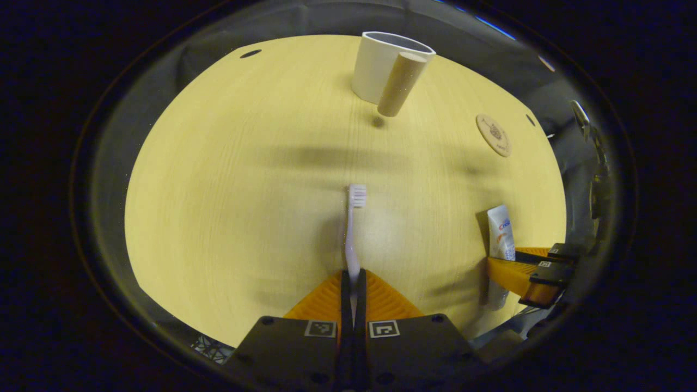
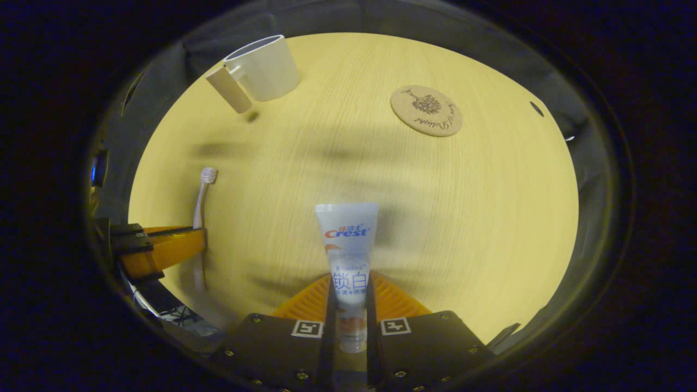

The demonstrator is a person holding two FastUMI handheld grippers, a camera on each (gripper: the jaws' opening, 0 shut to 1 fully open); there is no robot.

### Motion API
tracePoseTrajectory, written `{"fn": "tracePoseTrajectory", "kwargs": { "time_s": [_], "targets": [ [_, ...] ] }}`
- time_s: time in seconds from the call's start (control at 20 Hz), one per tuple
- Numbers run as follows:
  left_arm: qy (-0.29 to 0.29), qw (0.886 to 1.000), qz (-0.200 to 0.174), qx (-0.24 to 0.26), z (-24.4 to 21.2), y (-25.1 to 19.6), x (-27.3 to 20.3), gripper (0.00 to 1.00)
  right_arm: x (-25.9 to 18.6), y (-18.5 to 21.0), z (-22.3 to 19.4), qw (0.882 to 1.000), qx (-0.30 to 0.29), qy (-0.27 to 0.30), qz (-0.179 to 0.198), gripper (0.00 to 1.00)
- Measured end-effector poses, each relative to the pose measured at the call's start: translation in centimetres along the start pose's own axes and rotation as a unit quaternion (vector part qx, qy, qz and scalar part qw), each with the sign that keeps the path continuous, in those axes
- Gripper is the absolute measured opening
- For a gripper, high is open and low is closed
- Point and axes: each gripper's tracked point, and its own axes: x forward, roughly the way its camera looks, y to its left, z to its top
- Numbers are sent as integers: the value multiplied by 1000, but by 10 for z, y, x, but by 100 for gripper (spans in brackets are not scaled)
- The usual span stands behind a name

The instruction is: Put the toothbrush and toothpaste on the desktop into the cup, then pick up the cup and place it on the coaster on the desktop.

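Already both tools are gripped; nothing sits in the cup yet.
Left gripper (image 1: 353, 283) pinches the slim white toothbrush (image 1: 353, 228); right gripper (image 2: 348, 305) clamps the white toothpaste tube (image 2: 347, 245). Beyond, the white cup with tan handle (image 1: 381, 68) stands on the pale wooden desktop (image 1: 245, 190), apart from the round cork coaster (image 2: 426, 110).
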Motion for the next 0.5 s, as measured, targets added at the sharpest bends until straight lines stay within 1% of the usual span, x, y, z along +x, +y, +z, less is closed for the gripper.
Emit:
{"fn": "tracePoseTrajectory", "kwargs": {
  "time_s": [0.2,0.25,0.3,0.35,0.5],
  "targets": [
    [-33,999,-23,-26,4,-5,-4,13,-4,1,3,1000,11,-26,10,23],
    [-43,998,-29,-29,5,-7,-6,8,-5,1,5,999,14,-35,12,23],
    [-52,998,-32,-32,8,-9,-9,8,-7,2,7,999,15,-44,14,23],
    [-66,996,-40,-33,12,-12,-13,8,-8,1,9,998,16,-52,13,23],
    [-107,993,-47,-25,27,-17,-28,8,-14,2,14,997,16,-80,12,23]
  ]
}}
